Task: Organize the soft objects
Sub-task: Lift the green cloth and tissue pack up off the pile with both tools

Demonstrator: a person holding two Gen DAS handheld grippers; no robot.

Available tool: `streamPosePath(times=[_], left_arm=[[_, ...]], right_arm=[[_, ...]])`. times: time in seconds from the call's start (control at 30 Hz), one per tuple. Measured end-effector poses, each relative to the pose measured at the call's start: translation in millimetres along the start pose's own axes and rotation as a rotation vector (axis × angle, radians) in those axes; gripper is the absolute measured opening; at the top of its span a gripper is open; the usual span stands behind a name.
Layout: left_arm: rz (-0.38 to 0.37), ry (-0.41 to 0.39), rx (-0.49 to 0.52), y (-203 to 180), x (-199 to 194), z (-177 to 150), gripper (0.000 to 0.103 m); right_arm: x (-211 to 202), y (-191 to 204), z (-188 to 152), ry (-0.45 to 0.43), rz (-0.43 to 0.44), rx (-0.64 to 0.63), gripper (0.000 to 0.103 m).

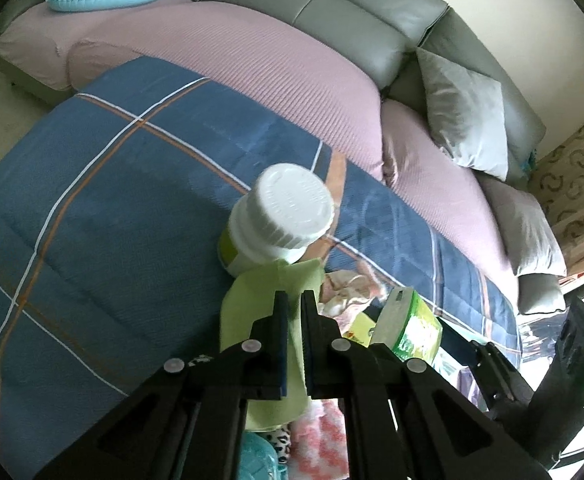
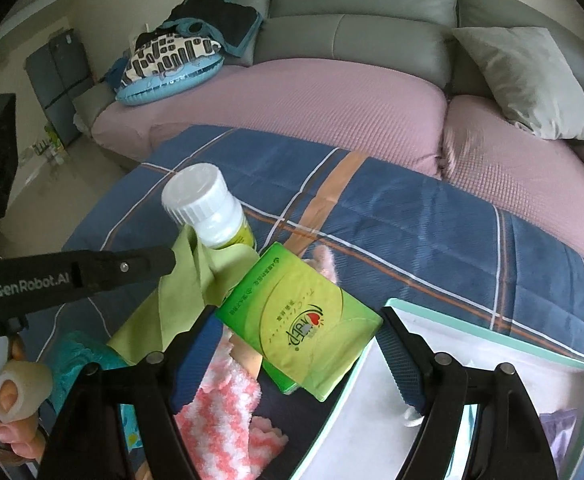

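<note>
Left gripper (image 1: 295, 300) is clamped down tight on a light green cloth (image 1: 251, 300), jaws nearly together. Right gripper (image 2: 296, 340) sits wide apart with a green tissue pack (image 2: 300, 320) between its jaws, though I can't tell if it's actually pinched. Just past the cloth stands a white-capped bottle (image 1: 279, 216) on the blue plaid blanket (image 1: 111, 184), pink sofa (image 1: 271, 68) behind.

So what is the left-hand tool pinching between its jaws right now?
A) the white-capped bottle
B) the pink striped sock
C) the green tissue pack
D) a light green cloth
D: the left gripper has its jaws closed on the light green cloth, while the white-capped bottle stands behind it and the green tissue pack sits between the right gripper's open jaws.
</note>
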State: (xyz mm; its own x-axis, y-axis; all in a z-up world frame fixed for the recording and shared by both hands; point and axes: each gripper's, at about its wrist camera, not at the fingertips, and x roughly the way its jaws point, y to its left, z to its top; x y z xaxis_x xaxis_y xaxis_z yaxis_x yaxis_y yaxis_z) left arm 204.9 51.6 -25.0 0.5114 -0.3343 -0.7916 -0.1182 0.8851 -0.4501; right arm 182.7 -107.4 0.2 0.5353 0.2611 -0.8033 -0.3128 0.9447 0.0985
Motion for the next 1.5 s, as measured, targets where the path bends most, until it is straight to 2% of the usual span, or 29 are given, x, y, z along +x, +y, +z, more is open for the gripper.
streamPosePath(times=[0.1, 0.2, 0.3, 0.33, 0.37, 0.43, 0.6, 0.77, 0.87, 0.97, 1.1, 1.23, 1.4, 1.47, 1.5], left_arm=[[0.002, -0.003, 0.010, -4, 0, 2, 0.005], [0.040, 0.009, 0.023, -4, 6, 3, 0.005], [0.035, 0.005, 0.006, 1, 6, 4, 0.008], [0.045, 0.002, 0.017, 1, 5, 4, 0.018], [0.053, -0.001, 0.024, 1, 4, 4, 0.035], [0.063, -0.001, 0.028, 2, 3, 5, 0.046], [0.055, 0.060, 0.038, -2, 15, 6, 0.047], [0.137, 0.136, 0.044, -4, 30, 7, 0.048], [0.181, 0.168, 0.055, -4, 34, 12, 0.058], [0.237, 0.192, 0.074, -4, 41, 15, 0.058], [0.220, 0.271, 0.043, 0, 61, 14, 0.058], [0.240, 0.292, 0.056, -5, 70, 9, 0.056], [0.249, 0.269, 0.058, -12, 67, 9, 0.037], [0.250, 0.255, 0.059, -15, 65, 9, 0.023], [0.253, 0.250, 0.061, -15, 64, 9, 0.020]], right_arm=[[-3, -3, -1, -0.004, -0.001, 0.006, 0.080], [-3, -6, -3, -0.003, -0.003, 0.011, 0.080], [-3, -9, -6, 0.003, -0.003, 0.021, 0.080], [-4, -10, -7, 0.003, -0.002, 0.025, 0.080], [-5, -11, -8, 0.003, -0.002, 0.028, 0.080], [-8, -15, -10, 0.002, -0.002, 0.037, 0.080], [-19, -26, -14, -0.006, -0.006, 0.059, 0.080], [-30, -33, -18, -0.022, 0.004, 0.080, 0.080], [-34, -36, -21, -0.030, 0.015, 0.095, 0.080], [-36, -38, -23, -0.033, 0.023, 0.105, 0.080], [-39, -42, -26, -0.039, 0.031, 0.122, 0.080], [-43, -46, -29, -0.045, 0.031, 0.134, 0.080], [-46, -53, -33, -0.047, 0.033, 0.153, 0.080], [-47, -56, -35, -0.048, 0.034, 0.162, 0.080], [-47, -58, -36, -0.049, 0.034, 0.167, 0.080]])
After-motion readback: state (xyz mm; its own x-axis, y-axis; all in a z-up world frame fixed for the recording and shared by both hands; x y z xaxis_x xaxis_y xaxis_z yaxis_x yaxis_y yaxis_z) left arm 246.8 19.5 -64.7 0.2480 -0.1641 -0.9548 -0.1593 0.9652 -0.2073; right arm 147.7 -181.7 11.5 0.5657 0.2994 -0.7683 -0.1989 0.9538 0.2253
